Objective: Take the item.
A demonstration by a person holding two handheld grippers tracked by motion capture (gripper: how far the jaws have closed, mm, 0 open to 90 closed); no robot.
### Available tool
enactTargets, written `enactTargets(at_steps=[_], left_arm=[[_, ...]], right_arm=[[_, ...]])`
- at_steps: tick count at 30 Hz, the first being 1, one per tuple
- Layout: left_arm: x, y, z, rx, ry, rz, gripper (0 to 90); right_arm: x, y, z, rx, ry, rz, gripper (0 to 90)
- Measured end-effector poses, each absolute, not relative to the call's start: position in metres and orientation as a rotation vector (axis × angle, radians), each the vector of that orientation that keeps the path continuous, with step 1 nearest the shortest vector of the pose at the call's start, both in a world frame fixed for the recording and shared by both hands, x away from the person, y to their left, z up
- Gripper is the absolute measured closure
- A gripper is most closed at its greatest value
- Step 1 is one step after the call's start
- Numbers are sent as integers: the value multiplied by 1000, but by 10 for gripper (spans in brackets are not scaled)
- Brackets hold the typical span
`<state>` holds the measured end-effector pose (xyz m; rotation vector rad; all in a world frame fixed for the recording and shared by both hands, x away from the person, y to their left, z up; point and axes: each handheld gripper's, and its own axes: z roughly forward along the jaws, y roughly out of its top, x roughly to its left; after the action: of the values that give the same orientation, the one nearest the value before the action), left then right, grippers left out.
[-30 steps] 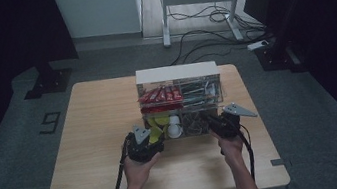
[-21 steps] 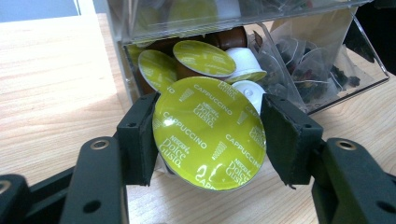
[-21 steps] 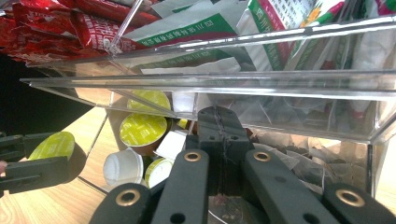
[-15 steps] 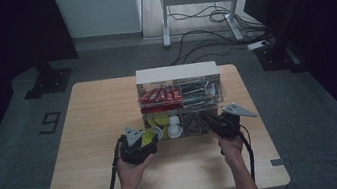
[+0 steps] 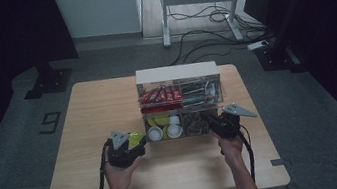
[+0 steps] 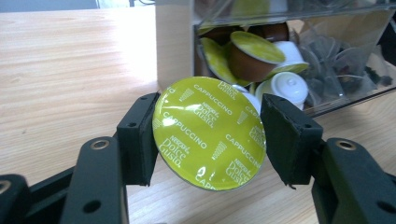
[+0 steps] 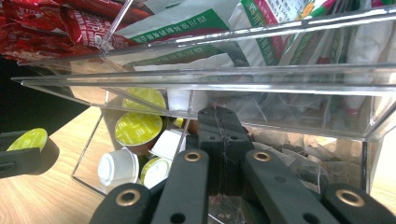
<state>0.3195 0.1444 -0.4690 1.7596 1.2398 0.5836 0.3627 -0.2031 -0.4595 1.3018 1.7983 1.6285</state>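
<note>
left gripper [image 6: 208, 135] clamped on a green cappuccino capsule [image 6: 208, 134], foil lid facing the camera, held over the table [image 5: 84, 117] just left of the clear organizer [image 5: 180, 104]. right gripper [image 7: 219, 128] jaws pressed together with nothing between them, tips at the organizer's lower front edge. lower left compartment holds more capsules [image 7: 135, 128]; red sachets [image 5: 159, 95] above.

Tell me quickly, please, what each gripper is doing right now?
Left gripper: shut on the green capsule, beside the organizer.
Right gripper: shut, jaws together, nothing between them, at the organizer's front.
</note>
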Motion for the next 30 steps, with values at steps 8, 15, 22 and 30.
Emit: enactTargets(at_steps=[8, 15, 22, 30], left_arm=[[320, 161, -478, 1755, 1286, 588, 407], [323, 174, -487, 1758, 1326, 590, 407], [325, 189, -497, 1761, 1379, 590, 407], [327, 201, -510, 1777, 1434, 589, 406]], right_arm=[[364, -204, -460, 1304, 1800, 1624, 889], [363, -204, -461, 1303, 1799, 1621, 889], [363, -204, -461, 1303, 1799, 1620, 889], [364, -204, -461, 1303, 1800, 1619, 889]])
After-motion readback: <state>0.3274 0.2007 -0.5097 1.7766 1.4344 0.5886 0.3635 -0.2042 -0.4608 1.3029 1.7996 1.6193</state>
